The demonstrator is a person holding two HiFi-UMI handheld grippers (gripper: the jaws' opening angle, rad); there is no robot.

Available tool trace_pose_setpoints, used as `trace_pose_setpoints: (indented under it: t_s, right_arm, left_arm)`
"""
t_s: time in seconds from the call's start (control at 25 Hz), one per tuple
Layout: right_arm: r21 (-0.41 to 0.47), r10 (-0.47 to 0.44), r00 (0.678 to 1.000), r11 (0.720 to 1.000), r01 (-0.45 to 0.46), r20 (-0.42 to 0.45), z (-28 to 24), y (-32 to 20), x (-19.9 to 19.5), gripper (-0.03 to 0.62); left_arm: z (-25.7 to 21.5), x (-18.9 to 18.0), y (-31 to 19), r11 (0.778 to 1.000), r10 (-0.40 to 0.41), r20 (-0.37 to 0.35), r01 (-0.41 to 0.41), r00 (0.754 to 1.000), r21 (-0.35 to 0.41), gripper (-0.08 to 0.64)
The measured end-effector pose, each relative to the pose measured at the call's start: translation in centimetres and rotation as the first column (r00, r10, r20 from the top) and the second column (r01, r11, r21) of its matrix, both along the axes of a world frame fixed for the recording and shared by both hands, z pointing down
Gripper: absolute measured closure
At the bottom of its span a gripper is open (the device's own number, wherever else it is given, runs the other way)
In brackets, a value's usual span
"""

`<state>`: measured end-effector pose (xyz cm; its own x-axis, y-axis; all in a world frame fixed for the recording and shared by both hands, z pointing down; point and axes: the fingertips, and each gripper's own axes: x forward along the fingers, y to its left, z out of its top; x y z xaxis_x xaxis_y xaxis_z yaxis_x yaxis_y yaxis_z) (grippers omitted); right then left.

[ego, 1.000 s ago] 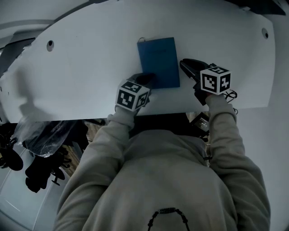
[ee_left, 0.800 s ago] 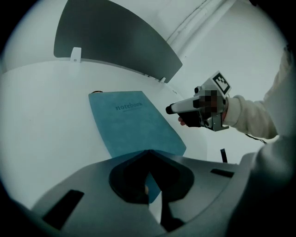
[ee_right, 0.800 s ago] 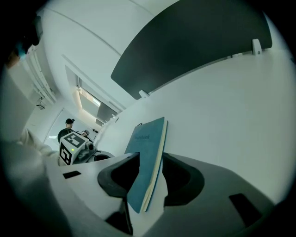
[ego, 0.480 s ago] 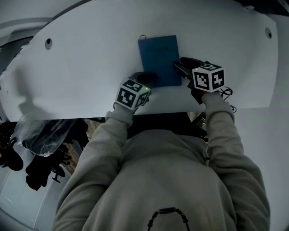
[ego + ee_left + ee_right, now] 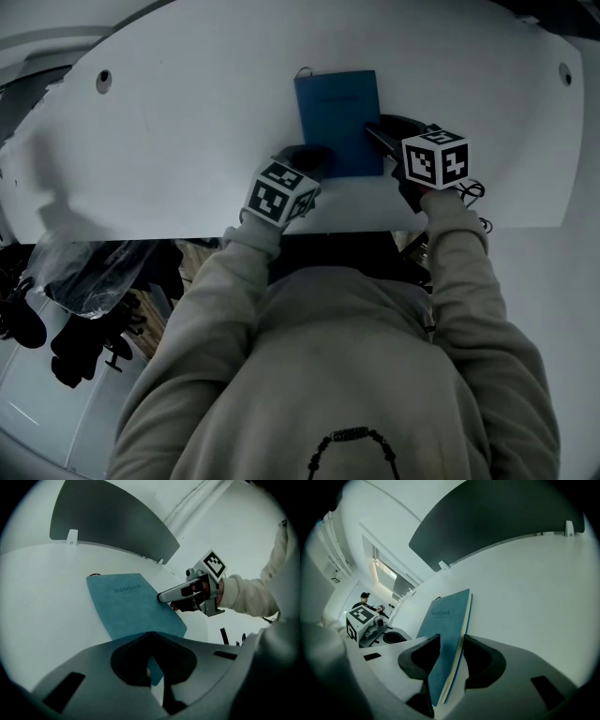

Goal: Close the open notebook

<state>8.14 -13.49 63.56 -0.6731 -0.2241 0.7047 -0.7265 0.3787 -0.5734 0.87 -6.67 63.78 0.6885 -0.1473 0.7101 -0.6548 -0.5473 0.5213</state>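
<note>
Though just opened wide, right tongs (image 5: pixel 451 639) astride the right edge of the closed blue notebook (image 5: pixel 339 117), not gripping it. Left tongs (image 5: pixel 150 634) drawn together at the near left corner, pressing on the cover or only hovering over it, hard to tell. Notebook flat on the white curved tabletop (image 5: pixel 187 141), towards its front edge. Round holes (image 5: pixel 103 81) near the far rim. Grey partition panel (image 5: pixel 108 522) behind, pale walls beyond. Plastic-wrapped bundle (image 5: pixel 89 277) below the tabletop's left end.
</note>
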Motion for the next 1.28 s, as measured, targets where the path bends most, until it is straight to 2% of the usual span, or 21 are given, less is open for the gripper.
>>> trace_pose_setpoints:
  t_s: [0.28,0.44,0.6,0.76,1.04,1.2,1.28]
  right_arm:
    - [-0.013,0.005,0.999,1.000,-0.005,0.034,-0.4,0.0,-0.1,0.443]
    - [-0.011,0.027,0.998,1.000,-0.026,0.058,-1.0,-0.1,-0.1,0.443]
    - [0.000,0.034,0.997,0.999,-0.034,0.070,-1.8,0.0,-0.2,0.443]
    - [0.046,0.016,0.998,0.999,-0.019,0.060,-3.3,-0.4,-0.7,0.444]
    - [0.056,0.016,0.990,0.998,-0.024,0.140,-6.0,-0.4,-2.4,0.450]
    - [0.061,0.015,0.987,0.998,-0.025,0.158,-7.0,-0.3,-2.9,0.451]
    - [0.066,0.015,0.986,0.997,-0.026,0.166,-7.4,-0.3,-3.2,0.454]
  left_arm:
    - [0.1,0.0,0.0,1.000,-0.008,-0.009,0.008,1.000,-0.001,0.561]
    - [0.2,0.0,-0.2,0.998,-0.034,-0.035,0.032,0.999,-0.052,0.561]
    - [0.2,0.0,-0.1,0.998,-0.035,-0.040,0.033,0.999,-0.052,0.561]
    - [0.2,0.3,-0.4,0.993,-0.090,-0.045,0.086,0.995,-0.079,0.561]
    - [0.2,0.2,-0.4,0.988,-0.130,-0.078,0.123,0.988,-0.094,0.561]
    - [-0.1,-0.2,-0.7,0.959,-0.246,-0.155,0.216,0.957,-0.186,0.561]
    - [-0.3,-0.2,-0.7,0.960,-0.246,-0.158,0.218,0.956,-0.178,0.561]
